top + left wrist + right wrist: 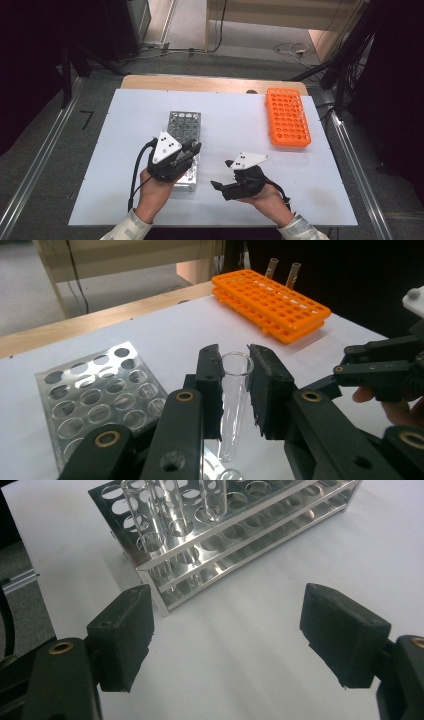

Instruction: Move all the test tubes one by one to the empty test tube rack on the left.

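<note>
Centre of table point(235, 125): bare white surface lay open between the two racks, wide enough for a hand to pass.
Metal rack point(184, 131): stood at 10 o'clock from the table's middle; clear tubes point(172, 505) rose above its near end and blocked a low sweep there.
Orange rack point(286, 116): stood at 2 o'clock, near the far right edge, well apart from the metal rack.
Left hand-held gripper point(192, 150): hung over the metal rack's near end, clamped on a clear tube point(234, 400).
Right hand-held gripper point(222, 175): sat at 5 o'clock, jaws spread wide over bare table.
Near edge: open strip at 6 o'clock between the two forearms.
</note>
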The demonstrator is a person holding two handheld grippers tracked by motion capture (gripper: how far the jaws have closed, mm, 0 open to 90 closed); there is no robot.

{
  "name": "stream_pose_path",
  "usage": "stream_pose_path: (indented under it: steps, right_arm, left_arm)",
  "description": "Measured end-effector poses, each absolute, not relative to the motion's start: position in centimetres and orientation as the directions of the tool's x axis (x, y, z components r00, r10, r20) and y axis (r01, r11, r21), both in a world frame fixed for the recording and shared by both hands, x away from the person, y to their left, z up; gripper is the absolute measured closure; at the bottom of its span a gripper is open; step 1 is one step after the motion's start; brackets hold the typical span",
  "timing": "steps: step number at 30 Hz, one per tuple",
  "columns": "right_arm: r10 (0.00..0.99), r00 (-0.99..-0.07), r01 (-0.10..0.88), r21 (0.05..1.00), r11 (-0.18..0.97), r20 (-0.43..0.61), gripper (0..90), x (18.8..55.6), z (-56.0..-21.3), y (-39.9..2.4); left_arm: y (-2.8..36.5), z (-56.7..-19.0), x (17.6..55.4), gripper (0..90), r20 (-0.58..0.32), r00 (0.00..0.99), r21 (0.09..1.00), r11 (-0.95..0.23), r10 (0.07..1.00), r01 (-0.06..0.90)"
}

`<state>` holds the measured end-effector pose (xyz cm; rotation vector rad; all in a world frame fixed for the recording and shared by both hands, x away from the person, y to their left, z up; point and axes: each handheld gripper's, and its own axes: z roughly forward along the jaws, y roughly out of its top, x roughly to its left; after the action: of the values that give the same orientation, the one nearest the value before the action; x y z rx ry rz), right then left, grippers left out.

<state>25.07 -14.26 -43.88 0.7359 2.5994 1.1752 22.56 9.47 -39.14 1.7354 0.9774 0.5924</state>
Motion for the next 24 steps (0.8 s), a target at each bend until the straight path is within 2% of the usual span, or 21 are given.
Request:
stream_pose_path:
  steps: [24]
  right_arm:
    - [0.513, -0.858, 0.363, 0.739, 0.568, 0.027, 20.5, 24.9, -44.1, -14.3]
  left_arm:
    - [9.9, -41.4, 23.0, 75.4, -0.042, 0.517, 0.904, -0.189, 0.855, 0.385]
